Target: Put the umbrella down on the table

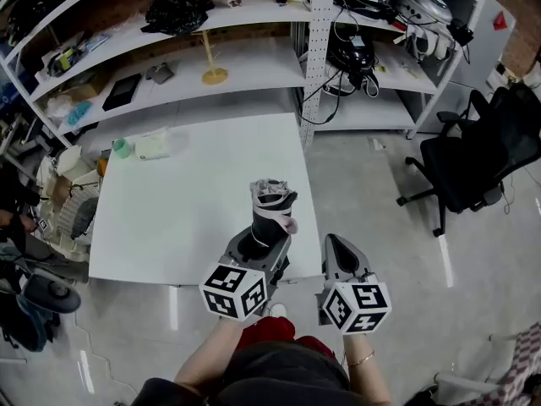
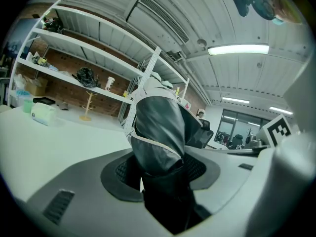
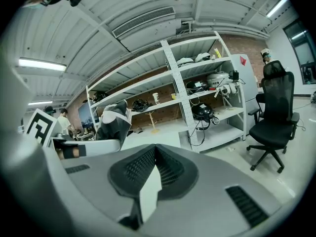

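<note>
A folded dark grey umbrella (image 1: 272, 205) with a white strap stands upright in my left gripper (image 1: 254, 245), which is shut on its lower end. It hangs over the near right part of the white table (image 1: 186, 184). In the left gripper view the umbrella (image 2: 158, 132) fills the space between the jaws of the left gripper (image 2: 160, 174). My right gripper (image 1: 338, 248) is beside it to the right, past the table's right edge, shut with nothing in it. In the right gripper view the pads of the right gripper (image 3: 155, 164) meet, and the umbrella (image 3: 114, 125) shows at left.
A green cup (image 1: 122, 148) and a pale box (image 1: 154, 145) sit at the table's far left. White shelves (image 1: 254, 66) with cables, a wooden stand (image 1: 213, 74) and clutter stand behind it. A black office chair (image 1: 482, 155) is on the floor at right.
</note>
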A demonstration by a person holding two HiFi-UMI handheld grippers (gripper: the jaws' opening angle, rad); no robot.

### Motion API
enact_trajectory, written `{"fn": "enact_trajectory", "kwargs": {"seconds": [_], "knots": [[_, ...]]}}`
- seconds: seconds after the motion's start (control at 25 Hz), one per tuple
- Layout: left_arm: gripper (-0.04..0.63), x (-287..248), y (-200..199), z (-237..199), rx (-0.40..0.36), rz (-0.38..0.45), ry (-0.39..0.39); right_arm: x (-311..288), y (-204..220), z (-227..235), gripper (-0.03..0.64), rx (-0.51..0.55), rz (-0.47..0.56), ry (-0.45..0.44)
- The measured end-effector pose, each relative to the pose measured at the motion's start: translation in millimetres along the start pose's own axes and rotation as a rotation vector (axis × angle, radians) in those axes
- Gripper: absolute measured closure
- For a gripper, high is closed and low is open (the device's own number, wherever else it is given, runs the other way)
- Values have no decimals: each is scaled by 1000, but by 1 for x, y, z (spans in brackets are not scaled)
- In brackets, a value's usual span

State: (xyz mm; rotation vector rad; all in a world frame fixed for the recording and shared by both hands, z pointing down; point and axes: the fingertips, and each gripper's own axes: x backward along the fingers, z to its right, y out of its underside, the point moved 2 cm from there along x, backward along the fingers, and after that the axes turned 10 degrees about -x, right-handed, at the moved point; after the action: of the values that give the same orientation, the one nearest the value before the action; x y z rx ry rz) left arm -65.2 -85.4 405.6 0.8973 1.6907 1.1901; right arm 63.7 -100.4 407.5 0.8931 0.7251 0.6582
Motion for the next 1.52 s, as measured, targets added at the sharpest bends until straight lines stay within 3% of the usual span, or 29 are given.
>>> {"fn": "enact_trajectory", "kwargs": {"seconds": [0.4, 0.64, 1.04, 1.52], "knots": [[383, -12, -5, -18, 26, 15, -62, -36, -7, -3, 598, 33, -44, -76], [383, -30, -6, -25, 46, 25, -155, -62, -23, 10, 598, 55, -61, -160], [383, -62, -18, -35, 109, 61, -388, -117, -60, 33, 598, 109, -145, -366], [383, -58, 2, -32, 242, 62, -730, -155, -57, 40, 598, 171, -323, -631]]}}
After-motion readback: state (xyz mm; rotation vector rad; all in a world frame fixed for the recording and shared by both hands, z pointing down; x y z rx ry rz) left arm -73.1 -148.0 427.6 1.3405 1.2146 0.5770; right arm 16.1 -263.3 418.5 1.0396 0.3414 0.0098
